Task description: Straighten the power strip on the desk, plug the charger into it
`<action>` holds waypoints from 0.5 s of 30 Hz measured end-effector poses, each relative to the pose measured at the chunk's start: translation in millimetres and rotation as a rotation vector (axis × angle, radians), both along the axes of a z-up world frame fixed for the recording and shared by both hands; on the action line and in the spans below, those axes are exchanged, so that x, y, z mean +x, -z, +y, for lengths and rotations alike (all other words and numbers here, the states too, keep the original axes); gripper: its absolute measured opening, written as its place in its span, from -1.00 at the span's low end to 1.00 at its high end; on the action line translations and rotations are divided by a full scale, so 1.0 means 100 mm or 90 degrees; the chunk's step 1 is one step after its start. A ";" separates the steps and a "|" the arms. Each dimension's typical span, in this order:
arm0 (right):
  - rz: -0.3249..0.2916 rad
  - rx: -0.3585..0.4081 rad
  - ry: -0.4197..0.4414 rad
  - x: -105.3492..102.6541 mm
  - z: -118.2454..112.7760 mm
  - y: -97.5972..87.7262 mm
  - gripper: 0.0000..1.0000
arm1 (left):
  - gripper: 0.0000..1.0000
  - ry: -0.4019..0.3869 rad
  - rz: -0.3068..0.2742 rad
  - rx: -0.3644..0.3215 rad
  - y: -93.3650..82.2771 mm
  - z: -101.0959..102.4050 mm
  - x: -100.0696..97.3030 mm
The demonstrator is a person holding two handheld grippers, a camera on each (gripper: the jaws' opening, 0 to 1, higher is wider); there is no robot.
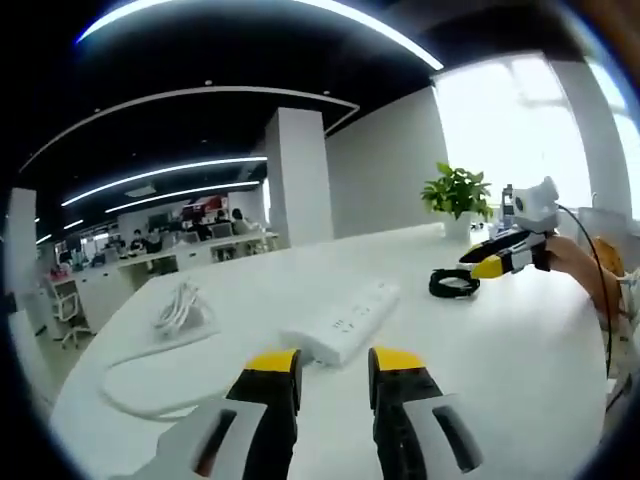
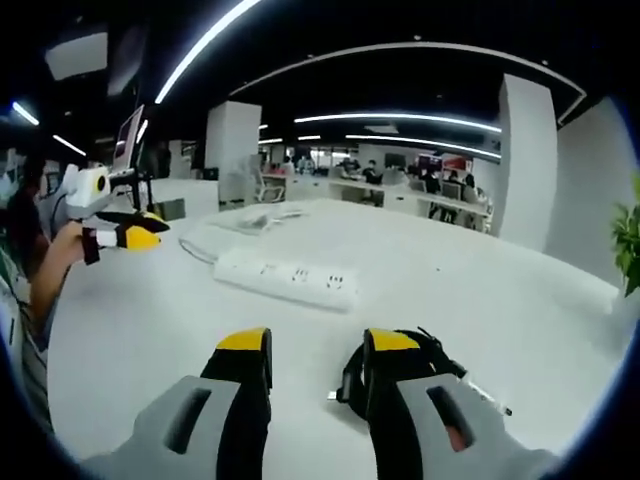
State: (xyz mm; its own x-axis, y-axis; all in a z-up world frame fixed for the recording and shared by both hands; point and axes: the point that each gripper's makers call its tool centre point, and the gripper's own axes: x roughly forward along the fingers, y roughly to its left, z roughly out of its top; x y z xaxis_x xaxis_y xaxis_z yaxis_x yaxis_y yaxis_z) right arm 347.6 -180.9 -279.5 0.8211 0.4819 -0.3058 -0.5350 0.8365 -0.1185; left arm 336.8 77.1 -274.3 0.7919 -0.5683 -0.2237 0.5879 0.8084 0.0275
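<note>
White plastic, long and flat, the power strip (image 1: 345, 322) lies out on the bare middle of the white desk (image 1: 500, 340), well in from every edge. Its top face carries a row of socket openings, and in the left gripper view it sits at a slant, one end close ahead of the left gripper (image 1: 335, 365). A thick white cable (image 1: 135, 385) leaves that near end and curves away toward the desk's edge, passing a loose white bundle of cord (image 1: 180, 308) (its exact make-up is too small to tell).

The left gripper has yellow-tipped black jaws standing apart with nothing between them, low over the desk just short of the strip.

In the right gripper view the strip (image 2: 288, 277) lies crosswise ahead of the right gripper (image 2: 318, 350), its sockets facing up. The right gripper's jaws are likewise parted with nothing clasped between them. A black charger with its coiled black cord (image 2: 425, 365) rests on the desk touching the outer side of one jaw; the left gripper view shows the same black coil (image 1: 455, 283) just beside the right gripper's yellow tips (image 1: 485, 268).

A potted green plant (image 1: 458, 192) stands near the desk's far edge.
</note>
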 end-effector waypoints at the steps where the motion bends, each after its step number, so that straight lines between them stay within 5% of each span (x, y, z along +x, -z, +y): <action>1: 0.000 -0.002 -0.003 0.02 0.01 0.00 -0.27 | -0.48 0.001 0.000 0.000 0.00 0.00 0.01; 15: 0.005 -0.012 -0.021 0.19 -0.01 0.02 -0.28 | -0.48 0.010 0.010 0.008 0.00 -0.05 0.16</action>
